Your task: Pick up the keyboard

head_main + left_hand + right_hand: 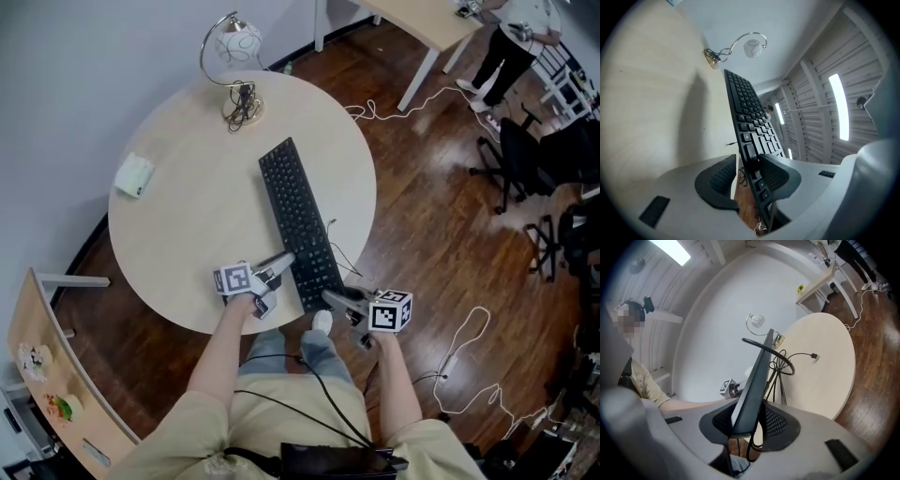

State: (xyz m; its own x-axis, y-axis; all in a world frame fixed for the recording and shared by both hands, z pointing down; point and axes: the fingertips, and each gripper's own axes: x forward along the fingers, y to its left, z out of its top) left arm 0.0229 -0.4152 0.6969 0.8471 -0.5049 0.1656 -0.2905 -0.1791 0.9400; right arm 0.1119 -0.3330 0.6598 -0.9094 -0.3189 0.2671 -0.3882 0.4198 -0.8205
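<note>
A long black keyboard (295, 211) lies lengthwise over the round wooden table (187, 244), with its near end past the table's edge. My left gripper (284, 262) is shut on the near left corner, and my right gripper (330, 298) on the near right corner. In the left gripper view the keyboard (745, 108) runs away between the pads of the left gripper (746, 171). In the right gripper view the keyboard (757, 380) shows edge-on, clamped in the right gripper (749, 420). The keyboard's coiled cable (780, 364) hangs from it over the table.
A wire-arc lamp (232, 47) stands at the table's far edge, with a small white box (134, 175) to the left. On the wooden floor to the right are black office chairs (525, 155) and loose white cables (464, 352). A person (511, 42) stands by a desk (422, 19).
</note>
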